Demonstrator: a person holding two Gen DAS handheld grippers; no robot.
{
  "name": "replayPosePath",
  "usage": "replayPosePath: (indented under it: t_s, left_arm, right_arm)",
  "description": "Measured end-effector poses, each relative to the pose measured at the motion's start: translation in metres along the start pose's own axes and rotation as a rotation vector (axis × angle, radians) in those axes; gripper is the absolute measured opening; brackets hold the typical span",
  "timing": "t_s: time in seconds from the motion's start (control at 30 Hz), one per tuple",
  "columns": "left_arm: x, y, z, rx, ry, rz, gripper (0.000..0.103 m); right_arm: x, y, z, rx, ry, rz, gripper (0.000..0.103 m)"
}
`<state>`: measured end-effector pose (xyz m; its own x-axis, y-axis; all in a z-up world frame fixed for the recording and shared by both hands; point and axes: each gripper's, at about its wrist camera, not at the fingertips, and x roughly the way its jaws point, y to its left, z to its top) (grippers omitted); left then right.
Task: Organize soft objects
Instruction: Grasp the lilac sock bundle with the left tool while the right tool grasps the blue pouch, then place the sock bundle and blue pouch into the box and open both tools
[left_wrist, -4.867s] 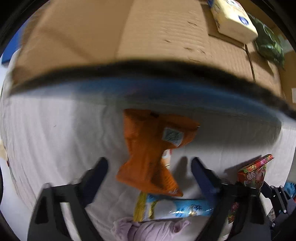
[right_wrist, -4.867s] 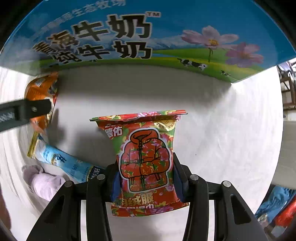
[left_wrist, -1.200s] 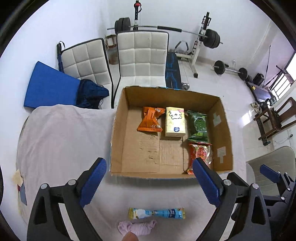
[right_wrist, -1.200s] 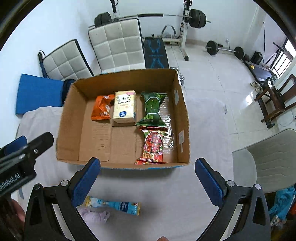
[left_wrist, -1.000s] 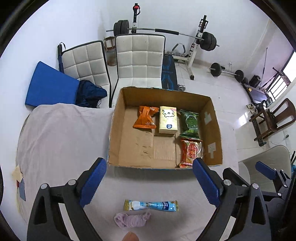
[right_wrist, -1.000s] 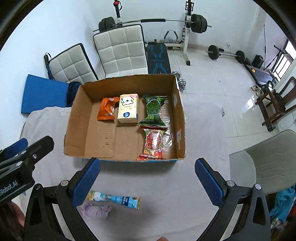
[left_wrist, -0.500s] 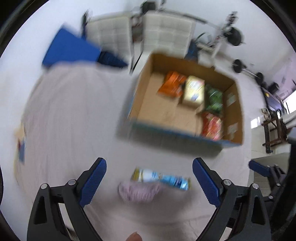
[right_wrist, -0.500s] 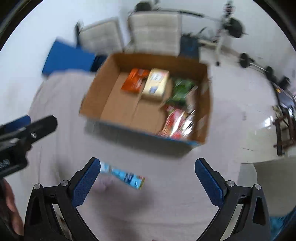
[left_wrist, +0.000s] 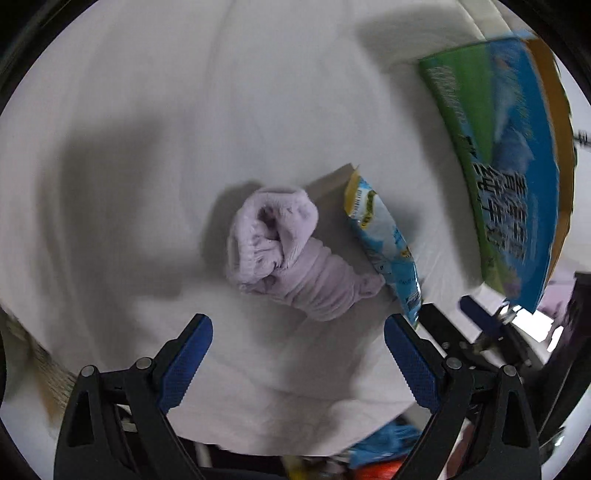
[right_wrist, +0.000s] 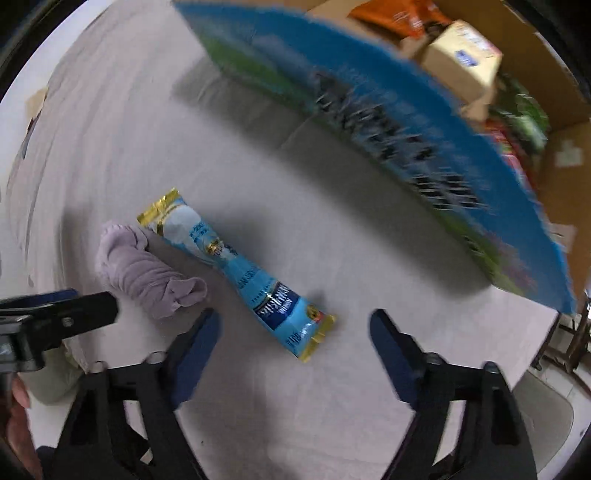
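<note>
A rolled lilac sock (left_wrist: 291, 256) lies on the white cloth, just ahead of my open, empty left gripper (left_wrist: 297, 341). A long blue snack packet (left_wrist: 384, 247) lies beside it on the right, touching it. In the right wrist view the sock (right_wrist: 147, 271) is at the left and the blue packet (right_wrist: 236, 273) lies diagonally ahead of my open, empty right gripper (right_wrist: 295, 328). The cardboard box (right_wrist: 406, 122) with a blue and green printed side stands behind; an orange packet (right_wrist: 399, 14), a yellow tissue pack (right_wrist: 461, 55), and green and red packets show inside.
The white cloth (left_wrist: 184, 110) covers the table, whose near edge (left_wrist: 295, 446) is close below my left gripper. The box side (left_wrist: 517, 166) stands at the right in the left wrist view. My left gripper's finger (right_wrist: 55, 317) shows at the left in the right wrist view.
Both grippers have dropped from high above the table to just over the cloth. The sock and blue packet now loom large. The orange and red packets held earlier lie in the box.
</note>
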<state>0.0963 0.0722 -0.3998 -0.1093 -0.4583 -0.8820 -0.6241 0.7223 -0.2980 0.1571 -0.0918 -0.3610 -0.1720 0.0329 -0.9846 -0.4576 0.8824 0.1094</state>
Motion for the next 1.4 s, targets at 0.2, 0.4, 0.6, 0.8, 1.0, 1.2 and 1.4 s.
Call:
replayPosePath:
  t_s: [0.2,0.4,0.6,0.8,1.0,1.2,1.4]
  left_arm:
    - [0.013,0.001,0.008,-0.064,0.004,-0.058,0.095]
    - [0.032,0.010,0.017,-0.143,0.033,-0.092,0.077]
    - [0.040,0.014,0.014,-0.146,0.018,-0.078,0.053]
    - [0.043,0.004,0.013,-0.154,0.012,-0.092,0.045]
    - [0.036,0.003,0.015,-0.149,0.005,-0.078,0.041]
    - [0.022,-0.022,0.005,-0.034,-0.045,-0.007,0.041]
    - [0.012,-0.066,-0.012,0.140,-0.117,0.098,0.041]
  right_arm:
    - [0.016,0.007,0.008,-0.041,0.033,0.019,0.076]
    - [0.031,0.020,0.013,-0.102,0.068,0.029,0.075]
    - [0.051,0.035,0.021,-0.136,0.110,0.008,0.059]
    - [0.050,0.054,0.026,-0.153,0.089,-0.042,0.050]
    - [0.046,0.068,0.026,-0.109,0.071,-0.069,0.031]
    - [0.040,0.067,0.009,-0.012,0.049,-0.069,0.014]
    - [0.013,0.052,-0.008,0.116,-0.010,0.003,0.014]
